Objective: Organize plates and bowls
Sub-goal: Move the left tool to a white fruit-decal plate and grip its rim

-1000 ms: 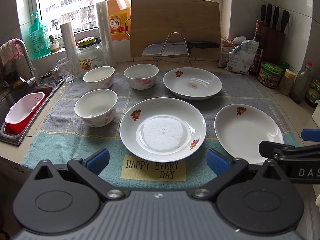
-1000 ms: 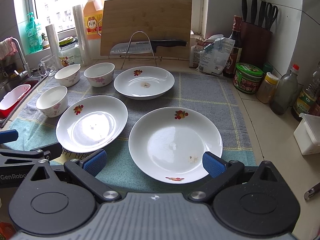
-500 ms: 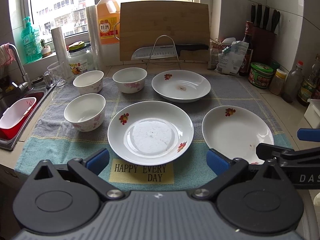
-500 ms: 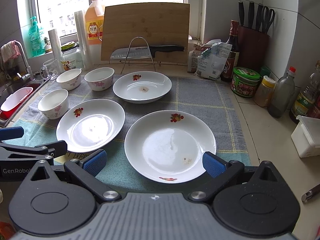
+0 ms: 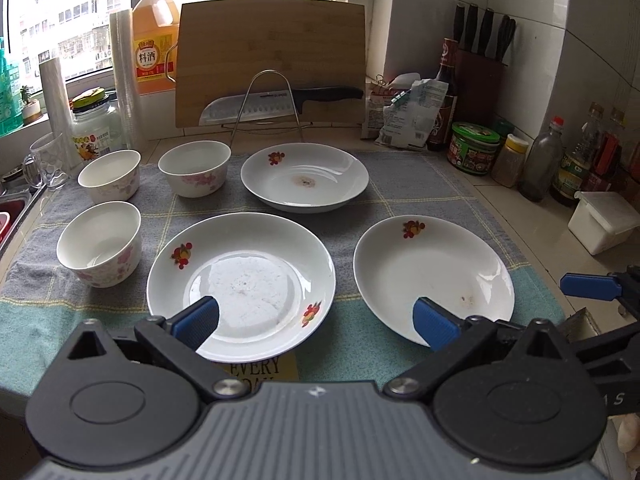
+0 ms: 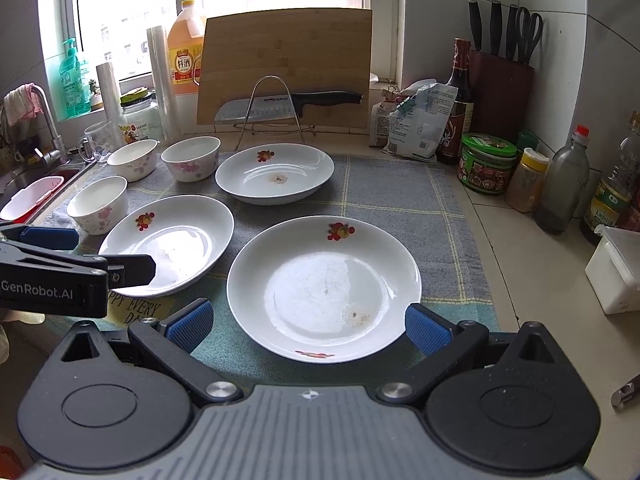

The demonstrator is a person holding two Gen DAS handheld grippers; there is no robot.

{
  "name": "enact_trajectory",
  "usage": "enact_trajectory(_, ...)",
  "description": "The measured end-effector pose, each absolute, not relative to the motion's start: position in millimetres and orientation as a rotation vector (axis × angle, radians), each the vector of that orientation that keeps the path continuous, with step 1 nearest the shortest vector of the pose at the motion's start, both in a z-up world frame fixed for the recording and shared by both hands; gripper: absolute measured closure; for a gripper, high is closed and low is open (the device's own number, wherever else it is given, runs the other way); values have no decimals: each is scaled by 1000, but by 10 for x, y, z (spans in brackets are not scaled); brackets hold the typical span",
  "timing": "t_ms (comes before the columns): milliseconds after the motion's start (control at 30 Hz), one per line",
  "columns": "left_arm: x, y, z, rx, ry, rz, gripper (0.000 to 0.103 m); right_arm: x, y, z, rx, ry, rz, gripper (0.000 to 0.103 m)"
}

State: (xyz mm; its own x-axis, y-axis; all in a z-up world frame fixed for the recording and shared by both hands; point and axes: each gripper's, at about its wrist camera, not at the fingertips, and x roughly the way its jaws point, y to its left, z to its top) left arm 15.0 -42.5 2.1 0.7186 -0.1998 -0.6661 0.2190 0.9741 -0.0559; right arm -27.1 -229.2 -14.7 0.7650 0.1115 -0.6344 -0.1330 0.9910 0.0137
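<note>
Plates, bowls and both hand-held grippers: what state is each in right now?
Near-left plate: flat on the towel, unstacked.
Near-right plate: flat, small stain.
Far plate: flat, stain at centre.
Three bowls: upright, separate, no food visible.
Left hand-held gripper: open, holding nothing.
Right hand-held gripper: open, holding nothing.

- From the left tool [image 5: 316, 320] we look forward and down, low at the surface's [image 5: 532, 216] near edge.
- The right tool [image 6: 306, 322] looks likewise from further right.
- Both views share the plates, bowls and far window wall.
</note>
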Motion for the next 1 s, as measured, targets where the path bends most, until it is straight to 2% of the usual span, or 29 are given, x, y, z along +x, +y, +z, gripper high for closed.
enact_trajectory(700, 833, -521, -131, 102, 782, -395, 1, 58, -2379, -926, -52, 812, 117, 0)
enact_trajectory(1000, 1108, -639, -189, 144, 805, -461, 1, 240, -2279, -1053, -93, 827, 116, 0)
